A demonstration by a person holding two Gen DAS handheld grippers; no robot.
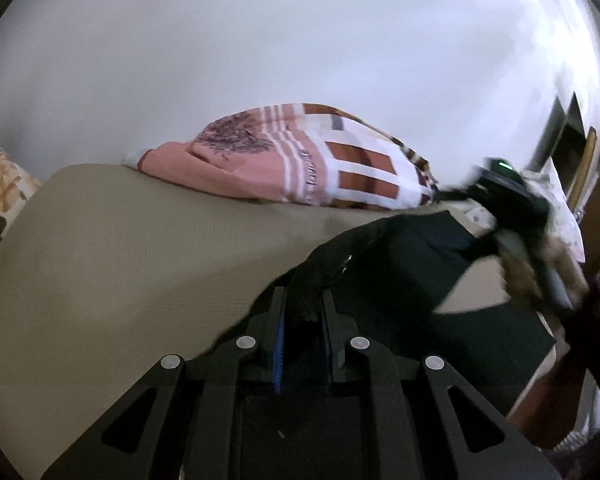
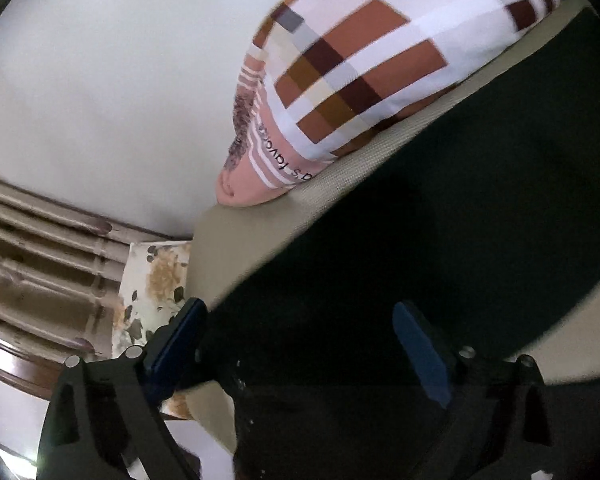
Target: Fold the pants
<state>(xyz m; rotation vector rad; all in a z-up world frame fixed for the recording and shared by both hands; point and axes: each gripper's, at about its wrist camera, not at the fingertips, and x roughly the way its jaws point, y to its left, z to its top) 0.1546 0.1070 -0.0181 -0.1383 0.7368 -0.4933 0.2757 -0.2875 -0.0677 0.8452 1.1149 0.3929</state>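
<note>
Lifting the pants (image 1: 400, 264) by a pinch in my left hand-held gripper (image 1: 304, 312); my right hand-held gripper (image 2: 300, 344) (jaws wide, empty) must next clamp the cloth below it.

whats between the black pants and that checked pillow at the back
In the left wrist view, only bare beige sheet lies between the black pants and the checked pillow.

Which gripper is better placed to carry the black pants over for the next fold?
Probably the left. The left gripper is shut on a bunched fold of the black fabric pants above the beige bed cover. The right gripper stands open over the pants, pressing on nothing.
</note>
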